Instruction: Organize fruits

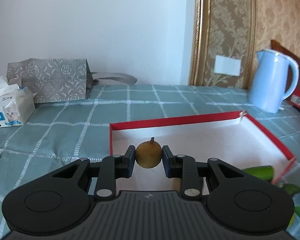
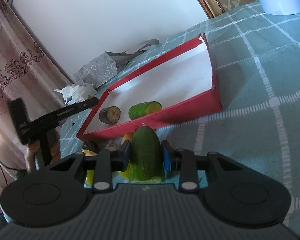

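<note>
The left gripper (image 1: 148, 158) is clamped on a small brown fruit (image 1: 148, 155) held above the near-left corner of the red box (image 1: 266, 134); the right gripper (image 2: 145, 155) is clamped on a cucumber piece (image 2: 145, 156) just outside the box's near wall. This looks like the carry-and-place step: each piece must next go over the wall and be released beside the two pieces already inside.

On the checked tablecloth (image 1: 74, 140), the shallow box (image 2: 182, 110) sits mid-frame with a cucumber piece (image 2: 145, 110) and an eggplant stub (image 2: 110, 114) inside its near-left corner, the kettle (image 1: 270, 84) behind right, the paper bag (image 1: 50, 80) and tissue pack (image 1: 8, 108) far left.
</note>
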`<move>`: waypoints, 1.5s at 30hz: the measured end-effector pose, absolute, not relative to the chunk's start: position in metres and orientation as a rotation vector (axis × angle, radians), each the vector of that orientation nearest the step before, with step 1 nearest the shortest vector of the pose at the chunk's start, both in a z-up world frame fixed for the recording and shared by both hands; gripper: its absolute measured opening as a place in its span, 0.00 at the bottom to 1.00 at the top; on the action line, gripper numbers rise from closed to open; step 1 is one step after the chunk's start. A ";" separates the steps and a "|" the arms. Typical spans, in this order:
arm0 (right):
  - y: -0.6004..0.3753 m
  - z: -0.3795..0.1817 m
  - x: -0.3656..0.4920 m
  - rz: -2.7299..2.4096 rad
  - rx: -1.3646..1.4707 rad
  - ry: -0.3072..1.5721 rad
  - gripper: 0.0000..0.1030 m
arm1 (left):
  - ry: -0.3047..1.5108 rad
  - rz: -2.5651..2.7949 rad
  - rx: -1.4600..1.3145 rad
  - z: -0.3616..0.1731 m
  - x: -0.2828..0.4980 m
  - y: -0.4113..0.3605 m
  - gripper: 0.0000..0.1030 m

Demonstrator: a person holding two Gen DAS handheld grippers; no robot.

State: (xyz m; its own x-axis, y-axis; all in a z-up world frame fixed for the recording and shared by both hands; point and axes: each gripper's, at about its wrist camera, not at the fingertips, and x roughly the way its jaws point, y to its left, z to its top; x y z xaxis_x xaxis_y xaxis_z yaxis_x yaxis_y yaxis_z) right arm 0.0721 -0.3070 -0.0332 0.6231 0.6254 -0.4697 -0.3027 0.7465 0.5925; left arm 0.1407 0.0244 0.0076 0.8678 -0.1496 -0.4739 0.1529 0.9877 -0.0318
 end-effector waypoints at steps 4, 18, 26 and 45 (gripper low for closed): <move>-0.306 -0.034 0.073 0.562 0.489 0.720 0.30 | 0.527 -0.130 0.025 0.002 0.157 0.019 0.27; -0.307 -0.033 0.072 0.548 0.467 0.705 0.30 | 0.406 -0.047 -0.020 0.014 0.126 0.029 0.82; -0.312 -0.029 0.067 0.544 0.482 0.670 0.30 | 0.445 -0.029 -0.018 0.006 0.106 0.032 0.82; -0.311 -0.004 0.083 0.537 0.455 0.624 0.30 | 0.490 -0.010 -0.103 0.000 0.081 0.050 0.82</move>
